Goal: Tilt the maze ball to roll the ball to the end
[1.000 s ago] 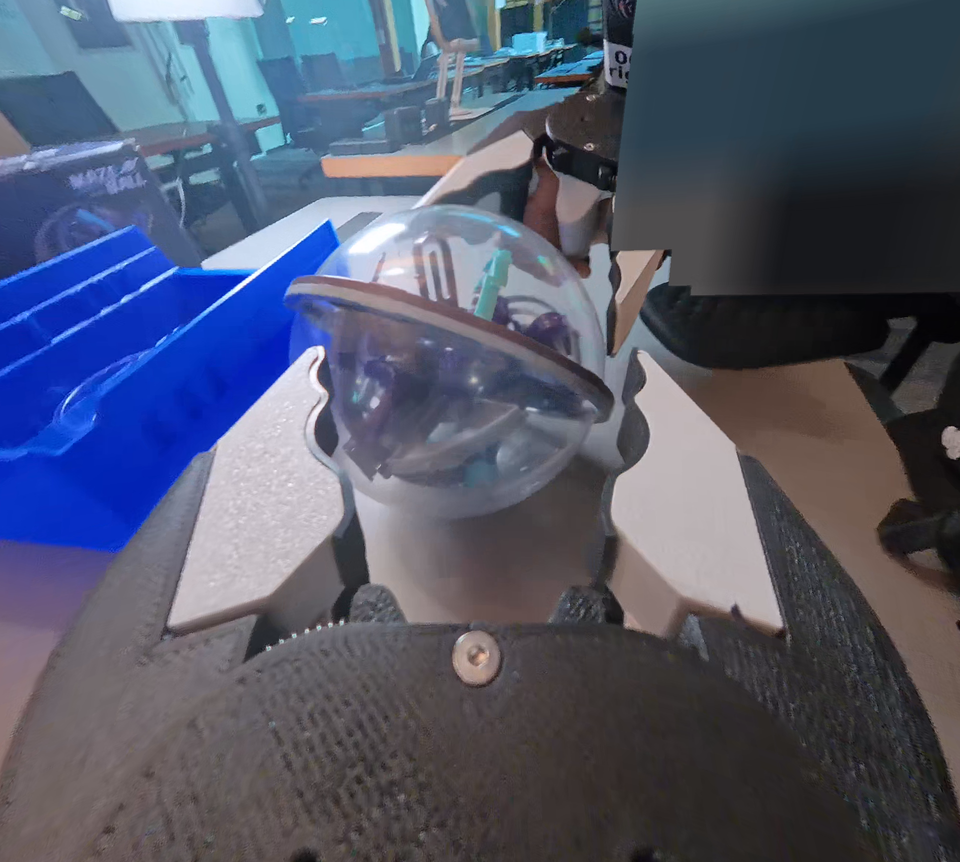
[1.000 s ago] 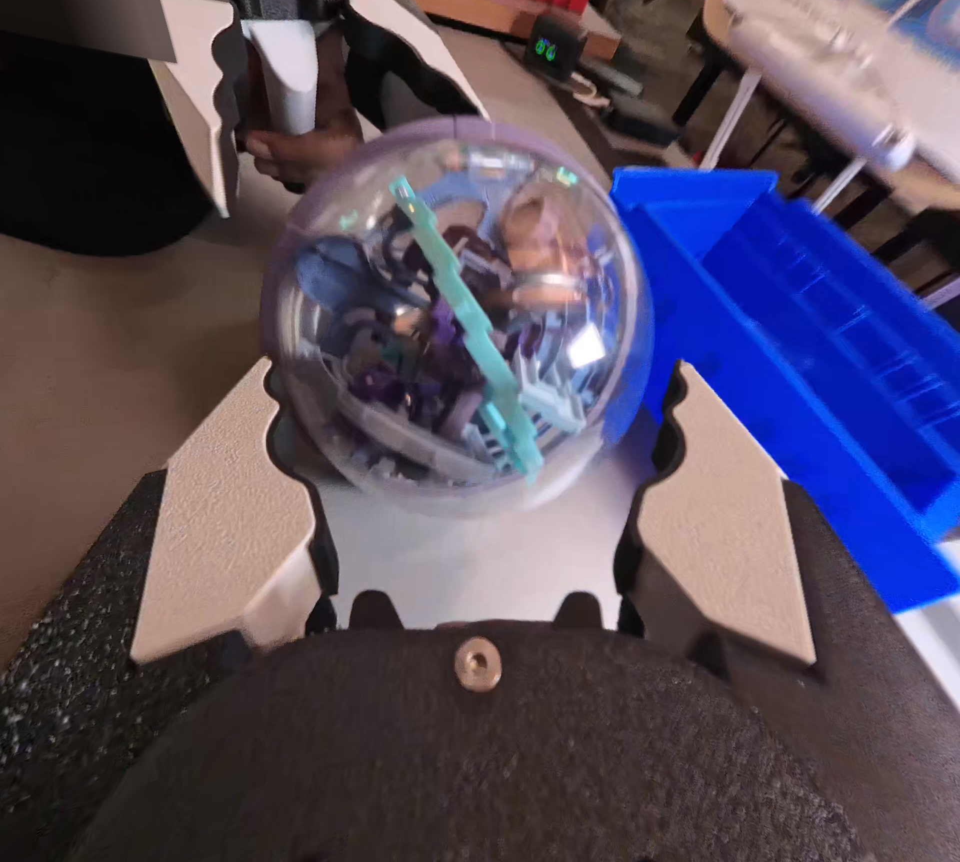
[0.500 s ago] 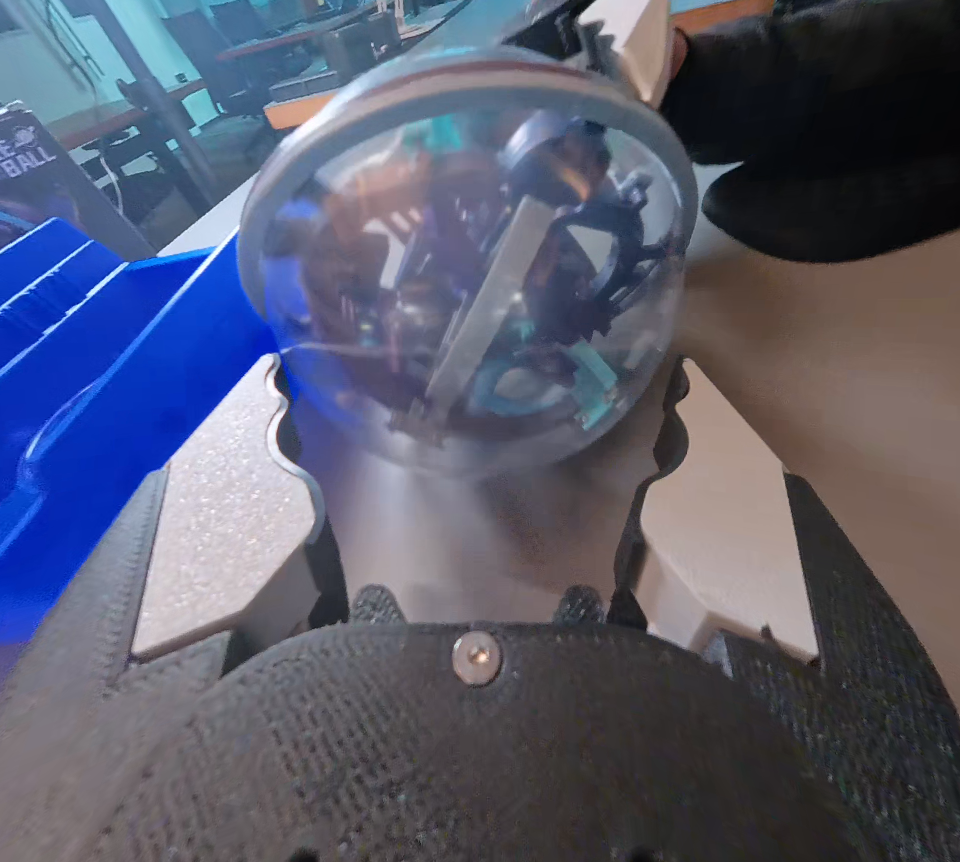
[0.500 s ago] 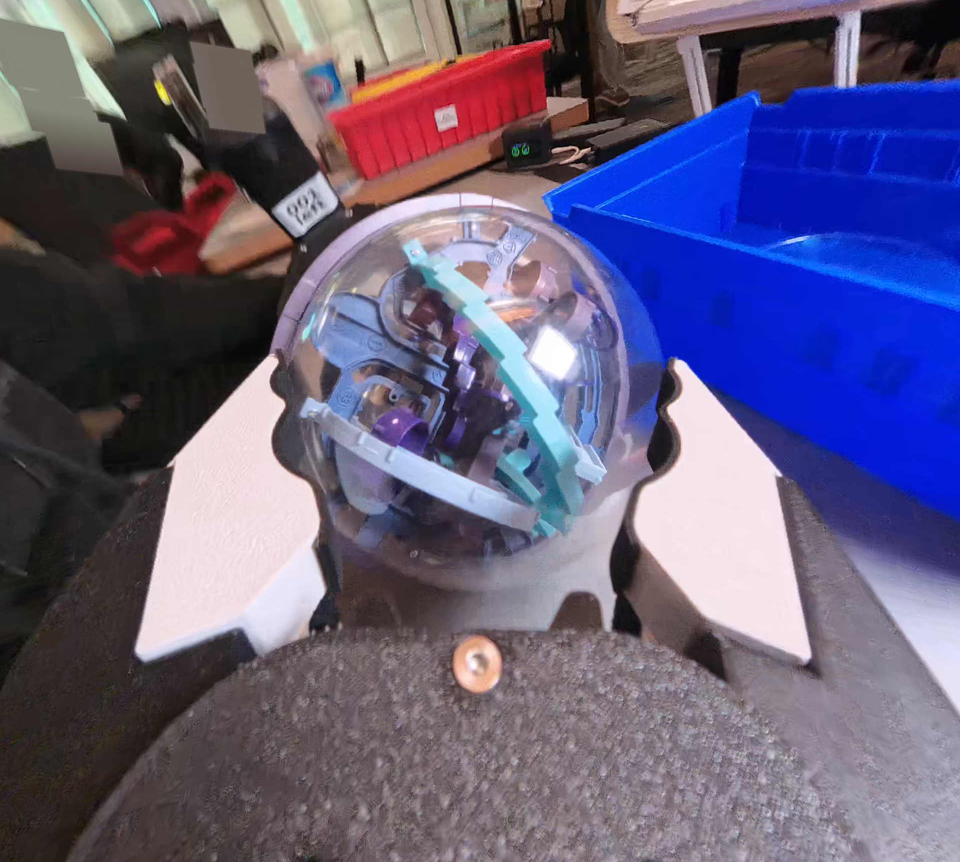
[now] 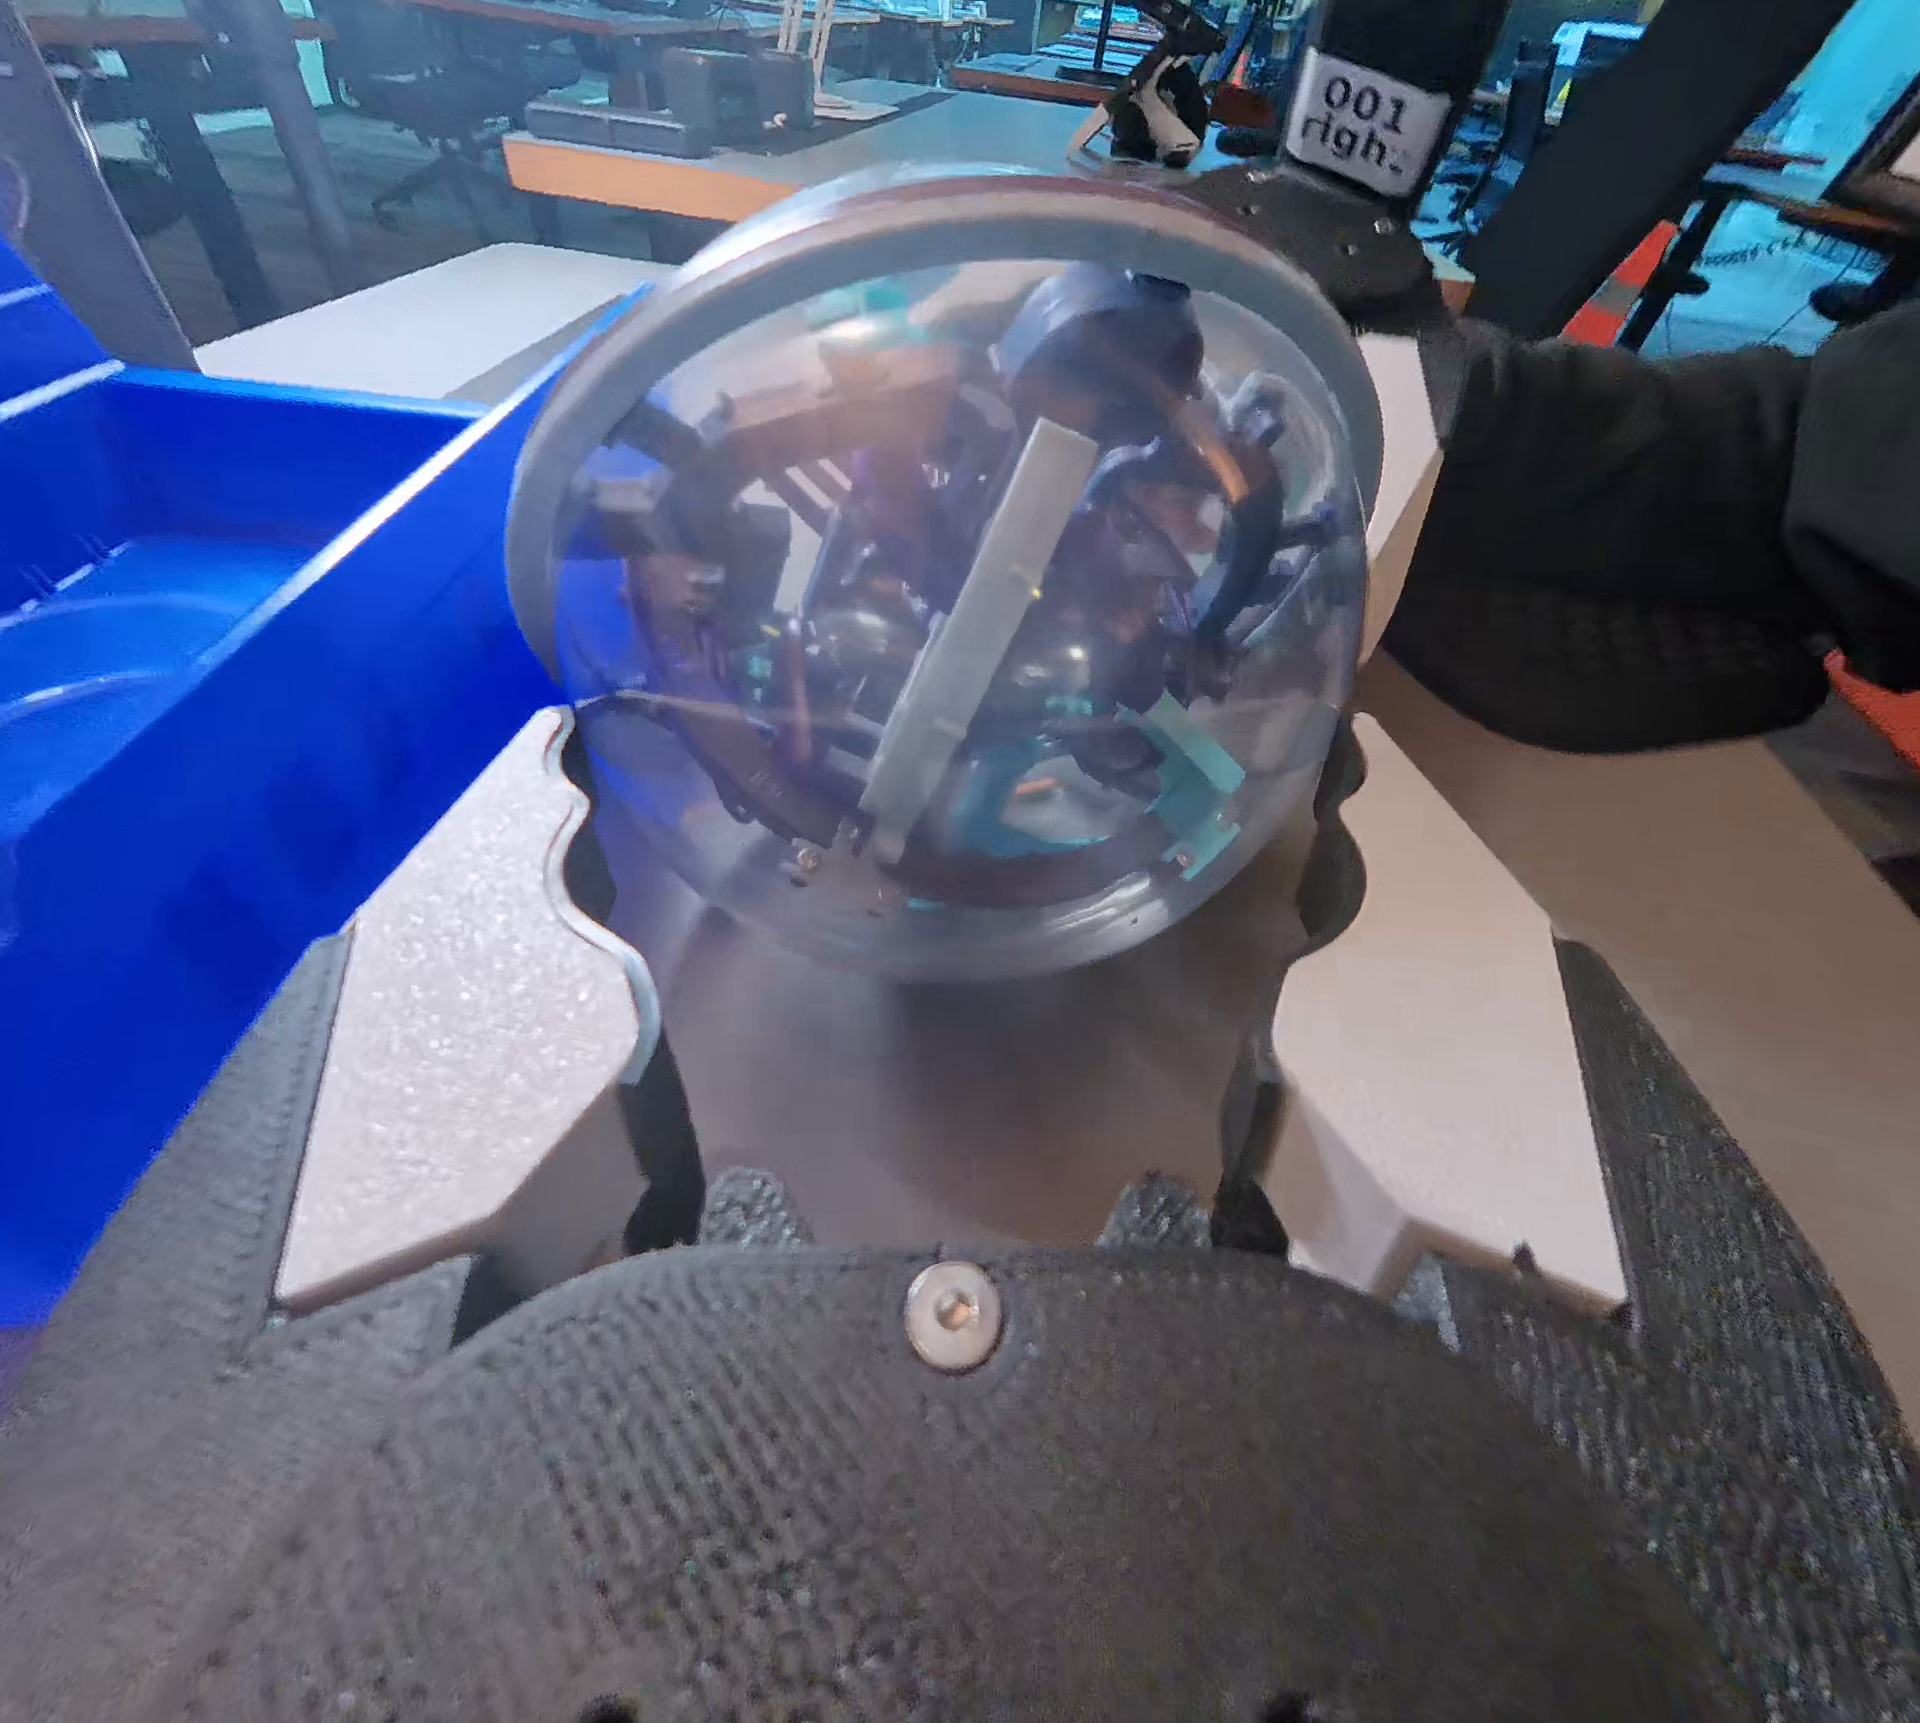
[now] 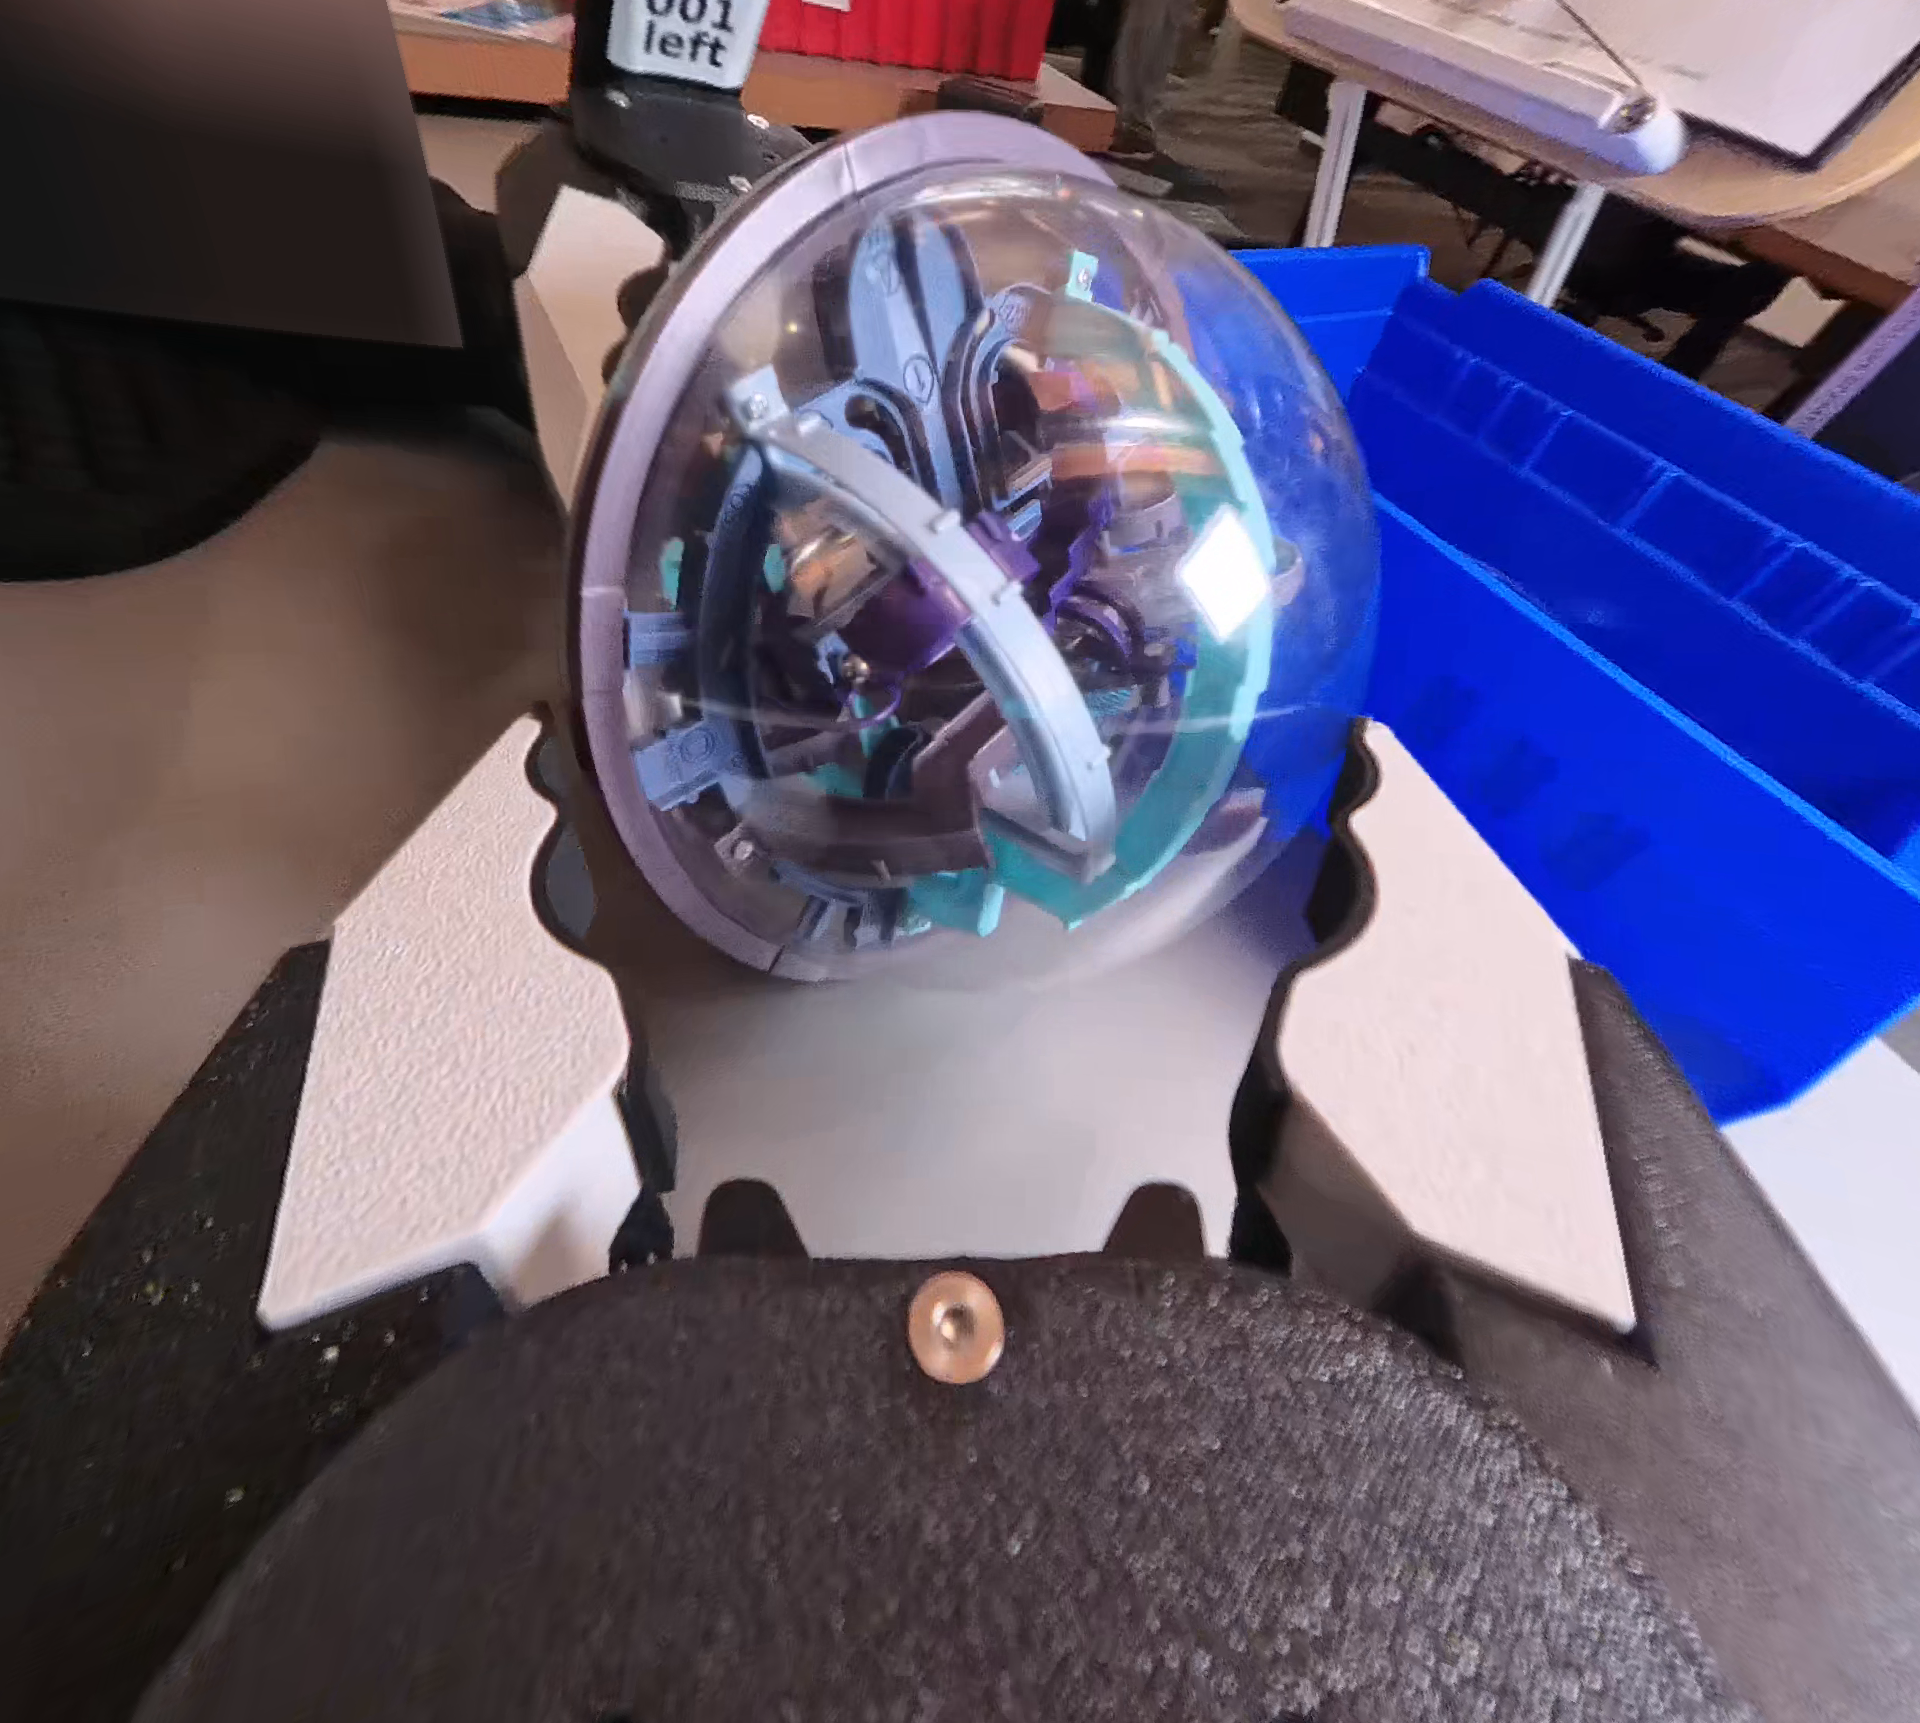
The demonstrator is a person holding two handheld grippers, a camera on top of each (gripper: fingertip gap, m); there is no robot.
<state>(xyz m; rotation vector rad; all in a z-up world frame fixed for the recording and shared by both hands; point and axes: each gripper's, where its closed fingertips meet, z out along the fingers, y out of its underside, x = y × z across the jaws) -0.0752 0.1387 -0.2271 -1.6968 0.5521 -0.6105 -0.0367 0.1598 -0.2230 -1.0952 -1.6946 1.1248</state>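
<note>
Maze ball (image 5: 940, 572) held between opposed grippers above the table (image 5: 1621, 894) — left gripper (image 5: 951, 852) and right gripper (image 6: 951, 852) each clamped on one hemisphere, seam ring steeply tilted — neither nearer, inner ball not discernible.

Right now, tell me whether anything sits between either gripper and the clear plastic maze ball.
Nothing visible does. The clear plastic maze ball sits between the white fingers of the left gripper and of the right gripper. The blue plastic bin stands beside it.

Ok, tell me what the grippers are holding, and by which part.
Both hold the maze ball: left gripper and right gripper clamp opposite clear halves, fingers against the lower sides.
</note>
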